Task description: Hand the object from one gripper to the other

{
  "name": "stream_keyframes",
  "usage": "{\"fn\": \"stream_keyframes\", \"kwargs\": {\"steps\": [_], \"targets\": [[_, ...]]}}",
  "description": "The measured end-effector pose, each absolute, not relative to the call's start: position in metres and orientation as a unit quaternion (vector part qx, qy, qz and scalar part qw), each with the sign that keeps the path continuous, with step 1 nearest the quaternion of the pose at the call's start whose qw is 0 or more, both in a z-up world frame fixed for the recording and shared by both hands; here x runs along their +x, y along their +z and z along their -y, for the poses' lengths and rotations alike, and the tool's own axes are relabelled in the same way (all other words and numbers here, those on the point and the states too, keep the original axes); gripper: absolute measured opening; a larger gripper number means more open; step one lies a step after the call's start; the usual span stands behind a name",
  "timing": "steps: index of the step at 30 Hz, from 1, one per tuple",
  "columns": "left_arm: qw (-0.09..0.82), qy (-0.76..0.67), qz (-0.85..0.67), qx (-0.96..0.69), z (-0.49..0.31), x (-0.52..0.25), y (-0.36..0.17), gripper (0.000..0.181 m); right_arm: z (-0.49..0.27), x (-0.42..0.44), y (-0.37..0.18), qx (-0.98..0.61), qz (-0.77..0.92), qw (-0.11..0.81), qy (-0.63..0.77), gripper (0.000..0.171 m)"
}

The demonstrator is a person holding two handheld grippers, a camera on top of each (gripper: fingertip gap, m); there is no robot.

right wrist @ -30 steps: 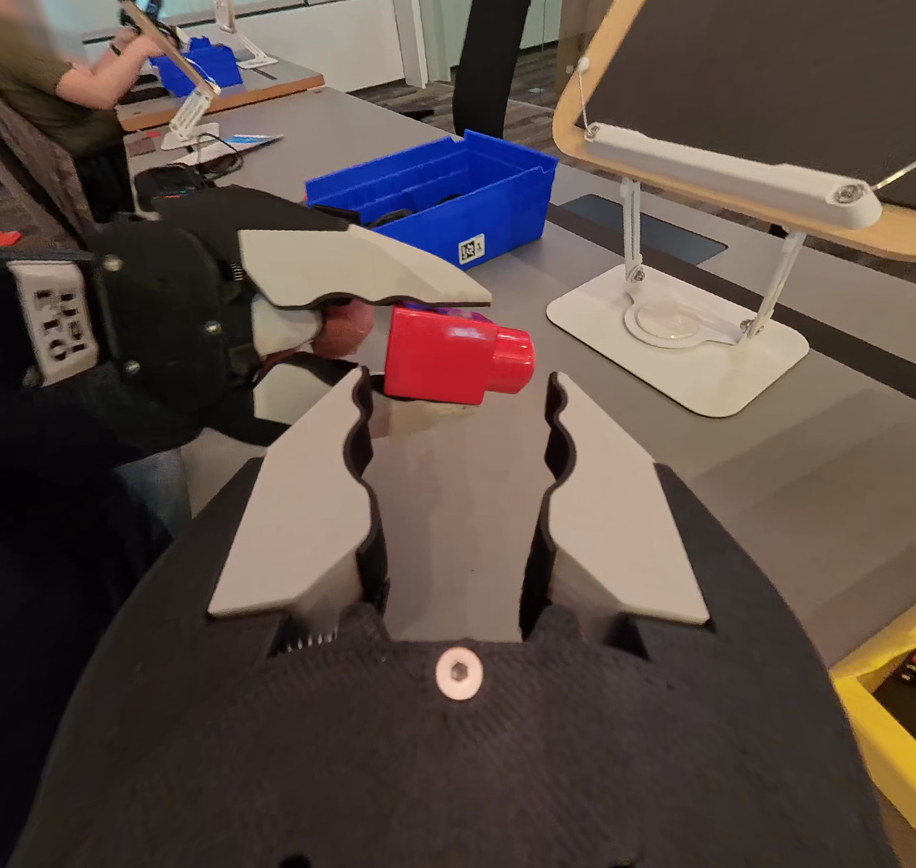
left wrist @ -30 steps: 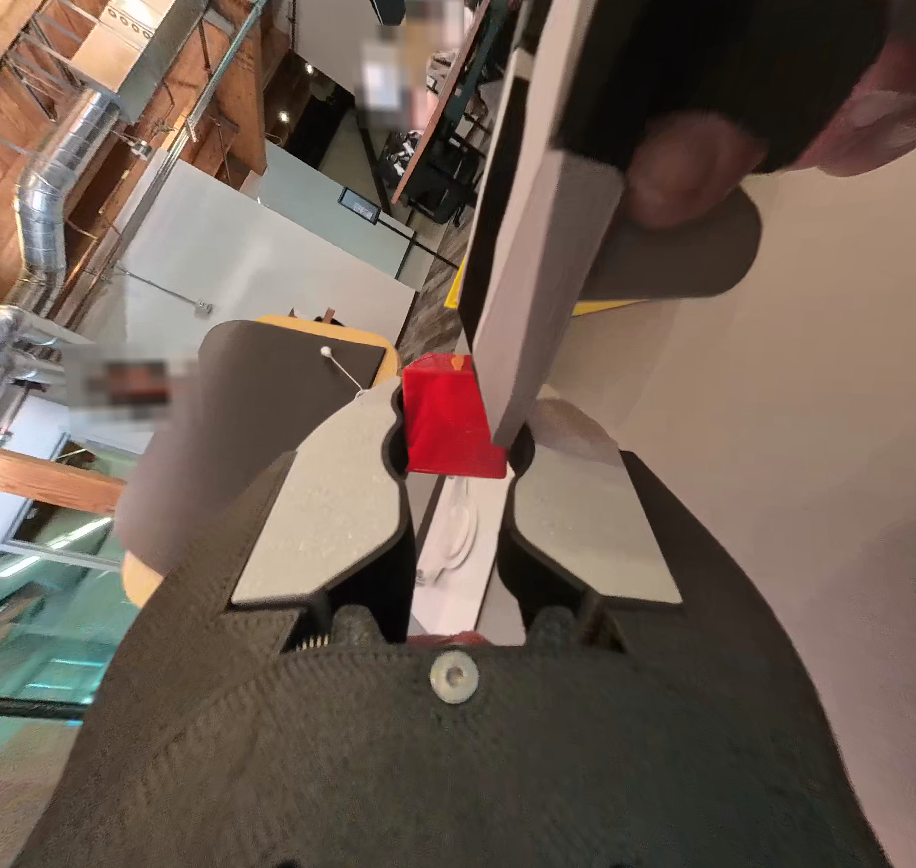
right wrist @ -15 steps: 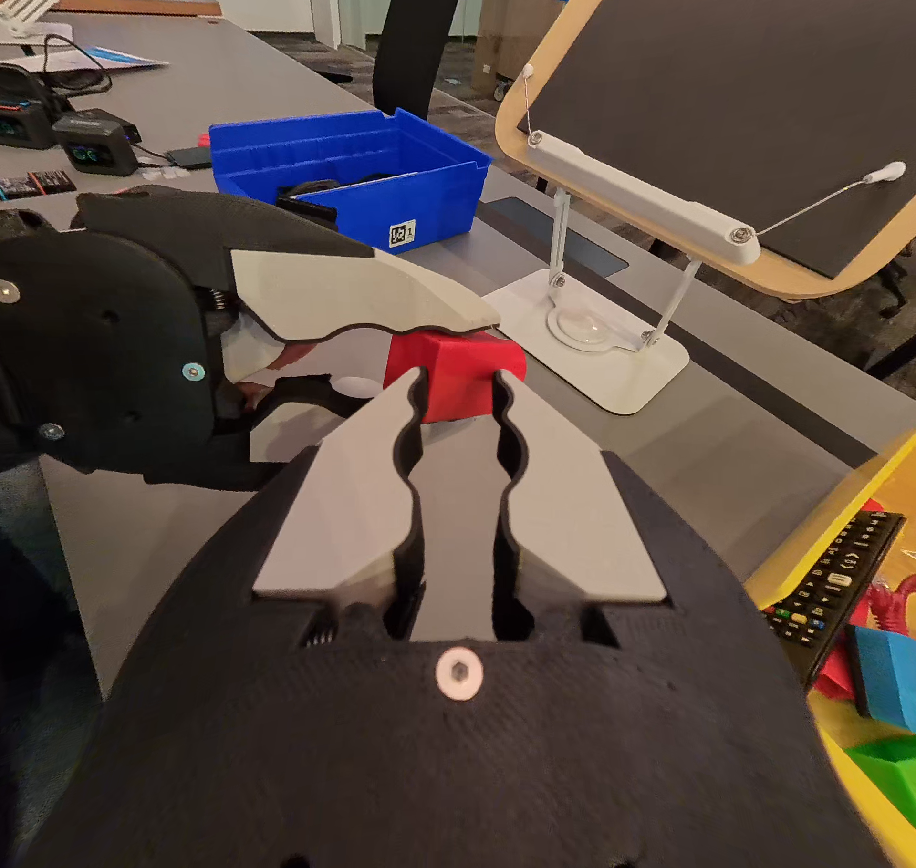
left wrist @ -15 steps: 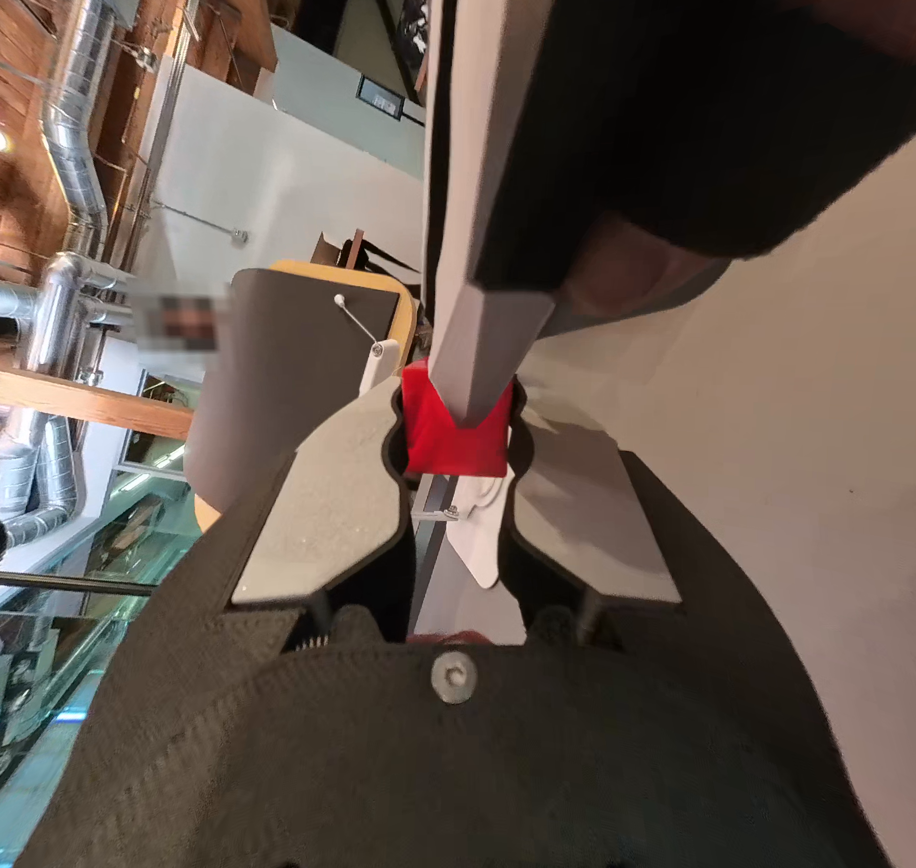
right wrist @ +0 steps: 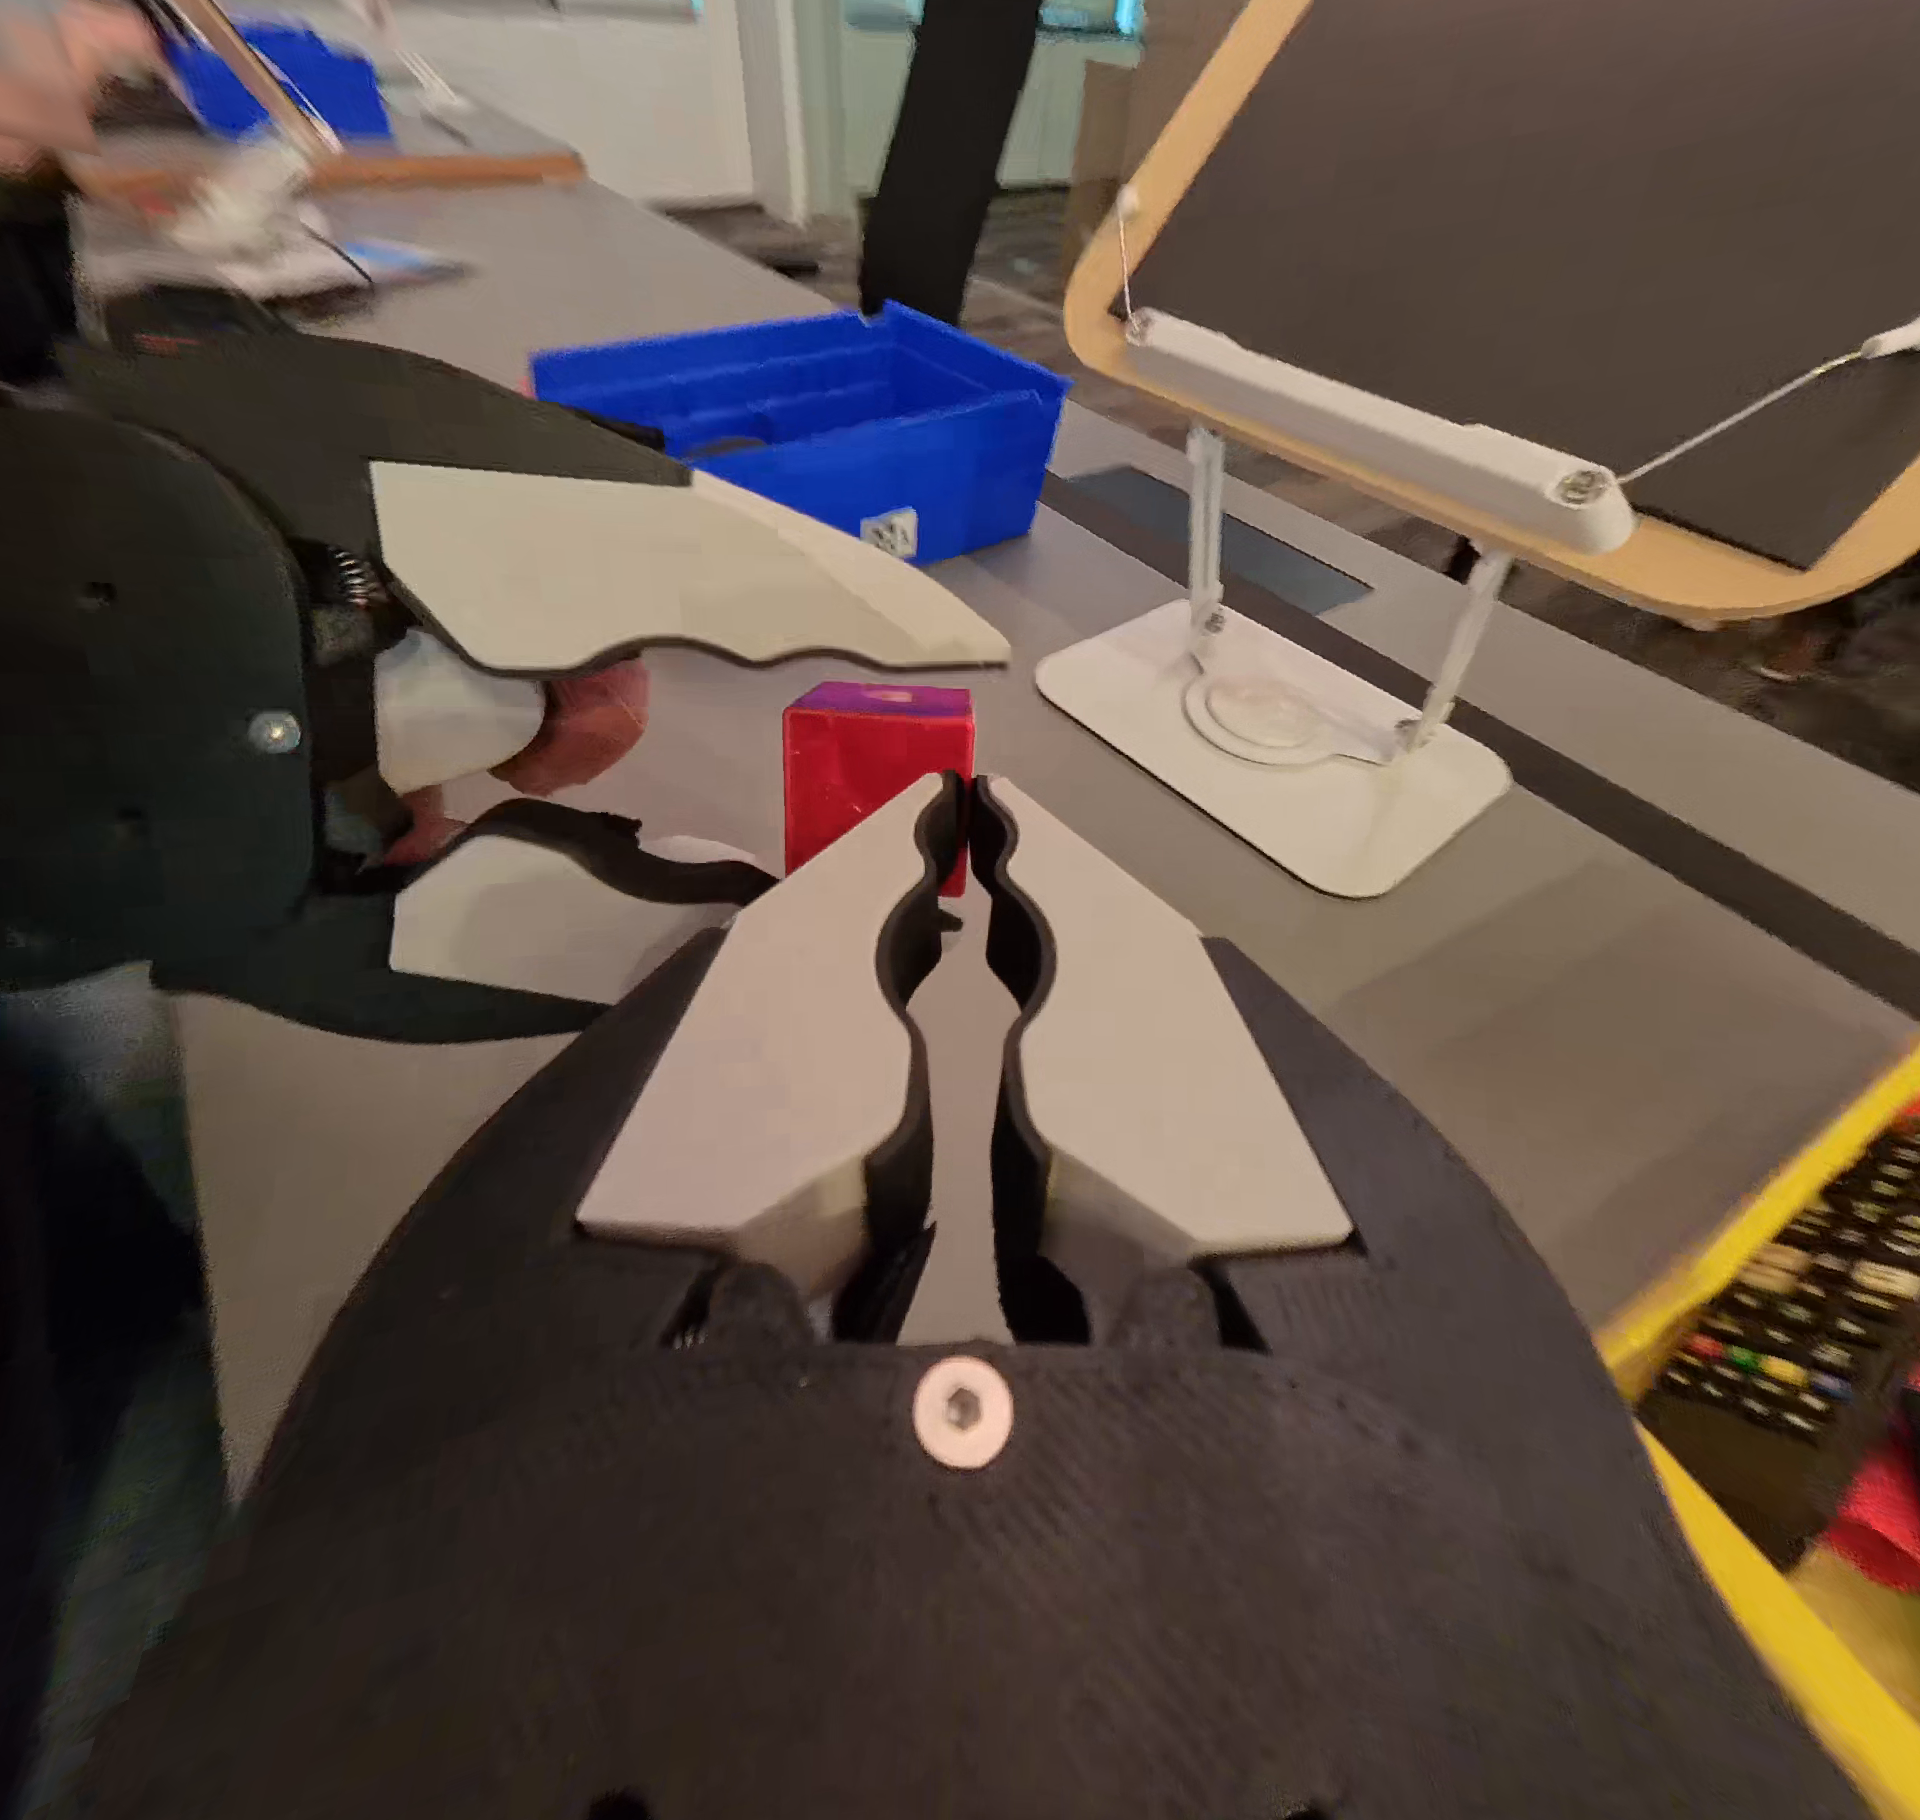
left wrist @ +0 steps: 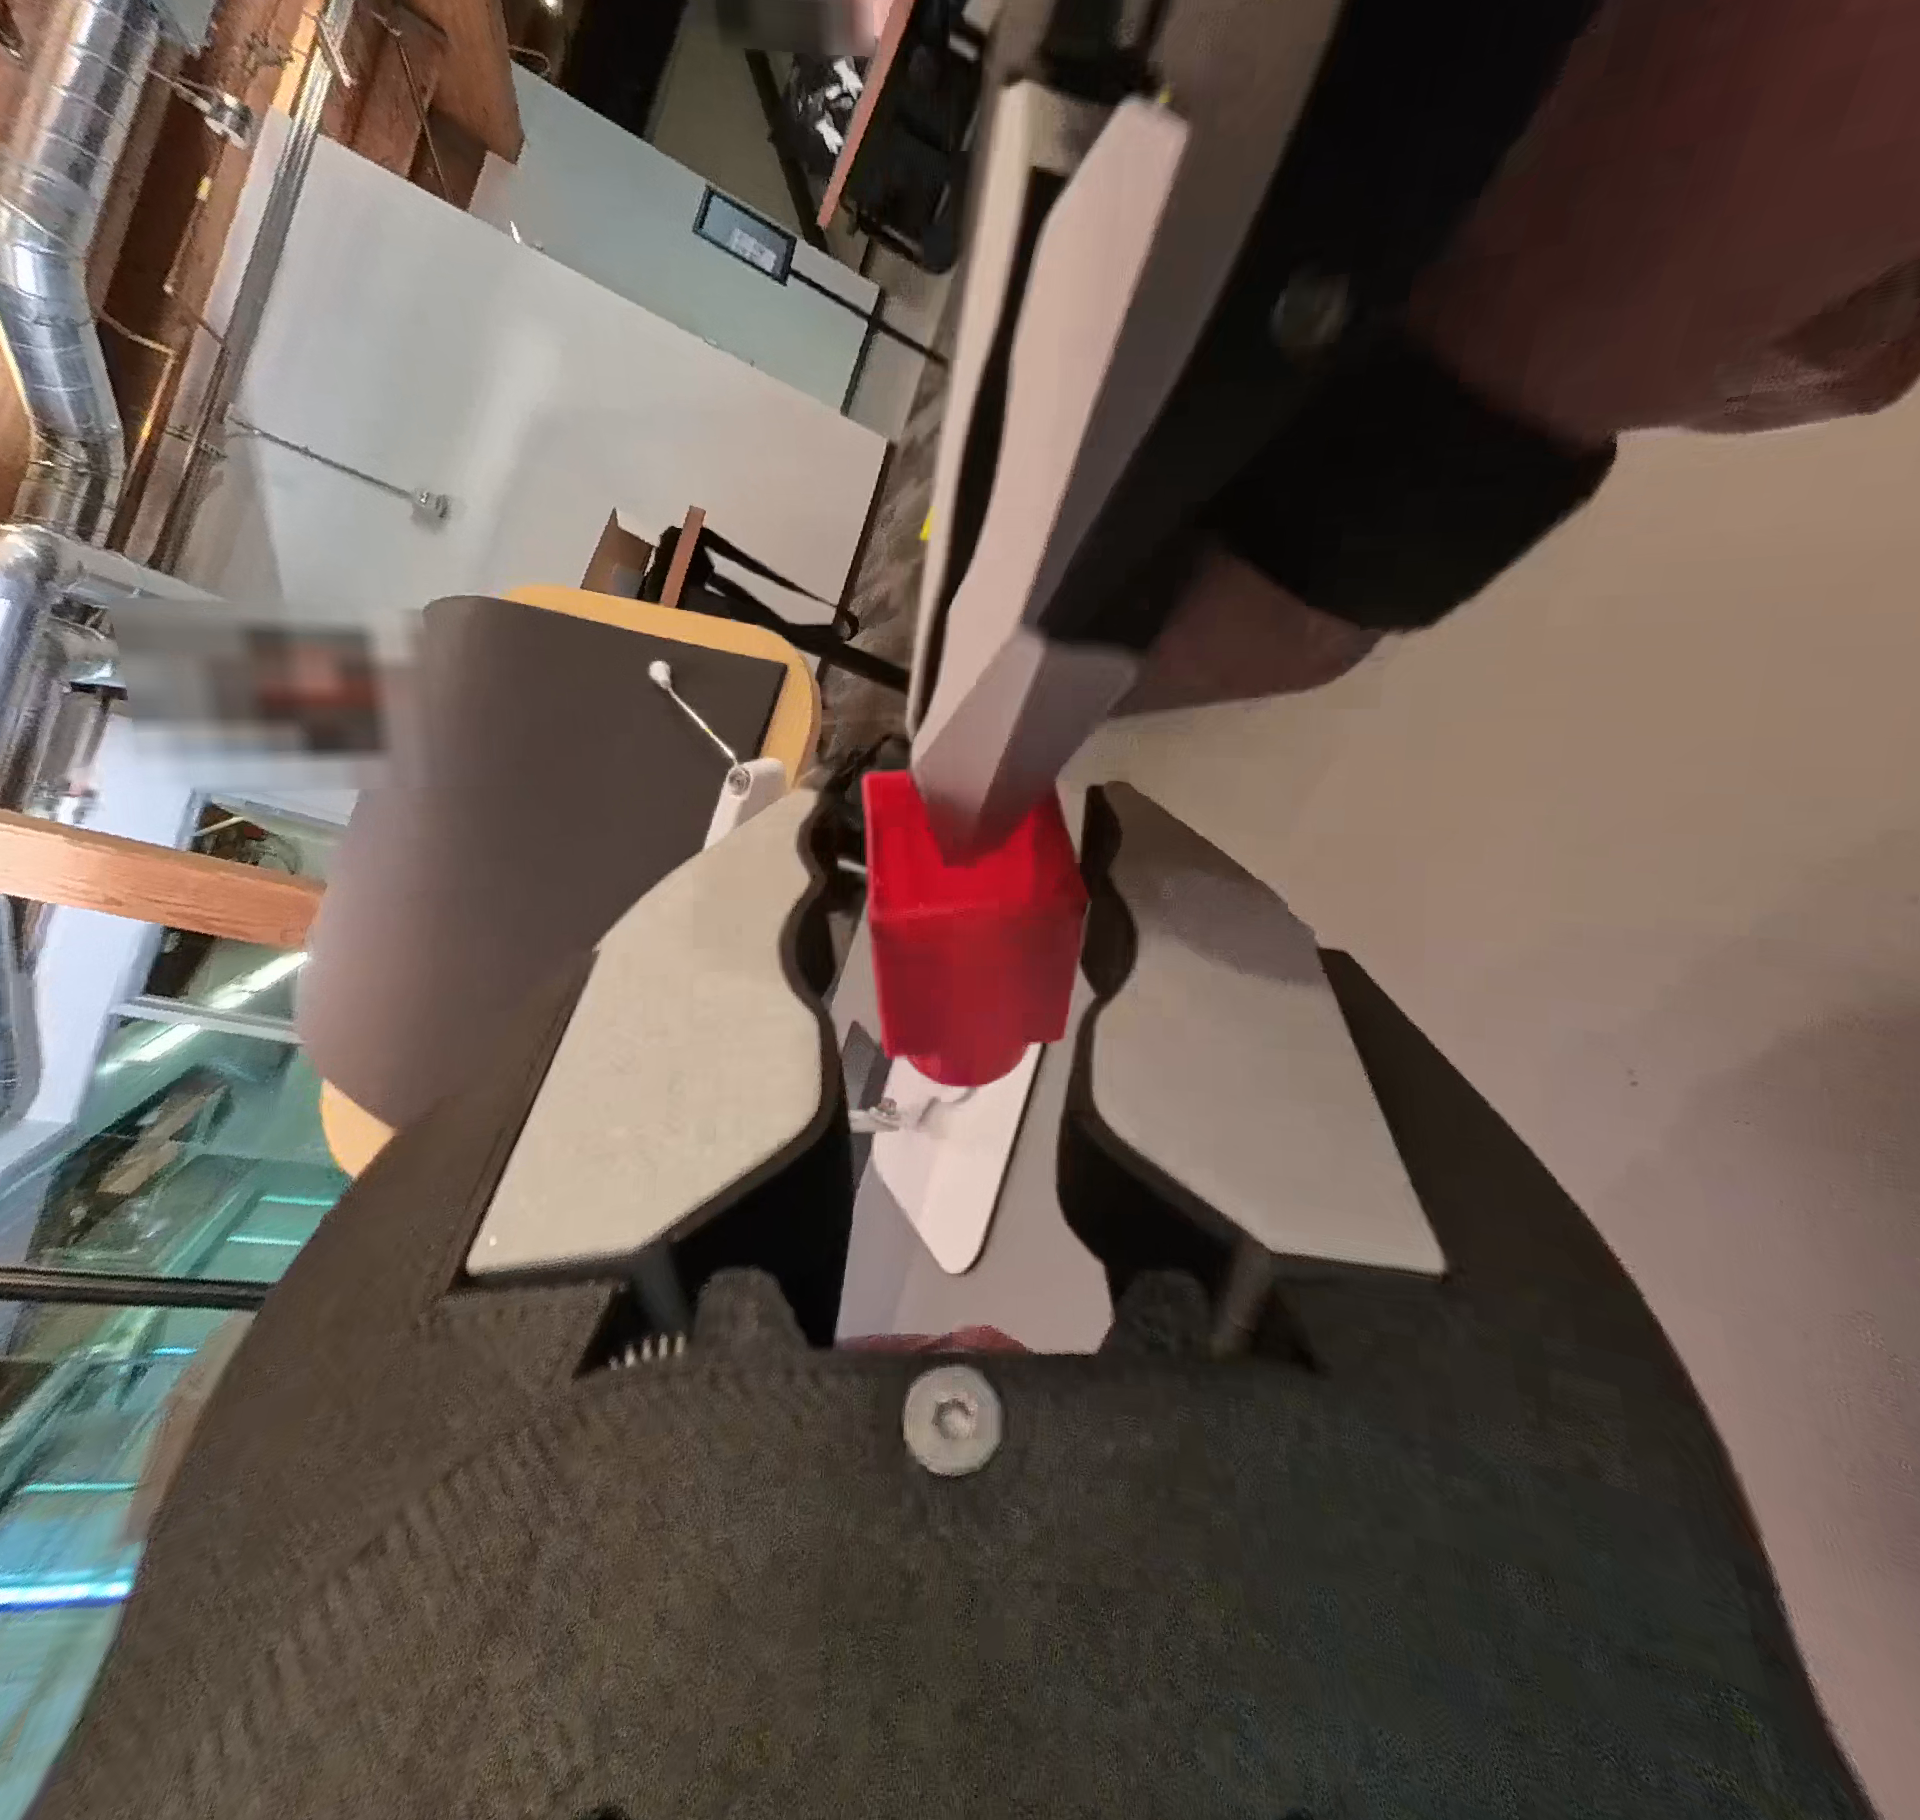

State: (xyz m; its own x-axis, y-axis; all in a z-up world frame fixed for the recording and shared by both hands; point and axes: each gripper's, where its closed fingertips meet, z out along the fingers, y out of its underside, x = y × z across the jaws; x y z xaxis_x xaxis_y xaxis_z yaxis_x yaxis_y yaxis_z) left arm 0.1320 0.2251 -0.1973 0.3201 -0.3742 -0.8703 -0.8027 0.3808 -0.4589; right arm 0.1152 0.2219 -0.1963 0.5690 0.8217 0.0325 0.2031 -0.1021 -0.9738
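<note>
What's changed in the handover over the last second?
The right tool came in open and closed on the red block. The left tool, which had been clamping the block, has since opened. Gaps now show on both sides of the block, so only the right tool holds it. The blue bin and the white stand sit as before.

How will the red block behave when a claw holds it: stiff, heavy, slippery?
Probably stiff: the red block shows sharp flat faces while the right claw pinches it. Likely light, since a tip-only pinch carries it. It may pivot or slip: its surface looks glossy.
</note>
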Motion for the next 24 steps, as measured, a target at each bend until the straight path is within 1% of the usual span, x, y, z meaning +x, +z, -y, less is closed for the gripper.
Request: {"fn": "stream_keyframes", "kwargs": {"steps": [4,7,12,15,17,20,22,24], "targets": [[0.644,0.074,-0.536,-0.541,-0.217,0.122,-0.180,0.059,-0.215,0.126,-0.178,-0.639,0.345,0.546,0.419,0.000],[0.638,-0.086,-0.506,-0.574,-0.208,0.117,-0.171,0.063,-0.203,0.133,-0.166,-0.579,0.355,0.539,0.498,0.000],[0.539,-0.396,-0.460,-0.584,-0.177,0.124,-0.162,0.060,-0.184,0.138,-0.156,-0.484,0.408,0.541,0.554,0.000],[0.485,-0.503,-0.434,-0.569,-0.164,0.128,-0.157,0.063,-0.177,0.140,-0.155,-0.443,0.435,0.528,0.579,0.000],[0.477,-0.524,-0.412,-0.573,-0.165,0.129,-0.158,0.059,-0.178,0.140,-0.156,-0.430,0.442,0.529,0.583,0.000],[0.475,-0.524,-0.415,-0.572,-0.161,0.133,-0.163,0.039,-0.180,0.139,-0.159,-0.425,0.450,0.530,0.580,0.000],[0.481,-0.522,-0.408,-0.574,-0.162,0.133,-0.164,0.030,-0.178,0.138,-0.160,-0.421,0.456,0.532,0.576,0.000],[0.482,-0.522,-0.405,-0.576,-0.164,0.133,-0.165,0.029,-0.179,0.138,-0.161,-0.421,0.456,0.535,0.573,0.000]]}}
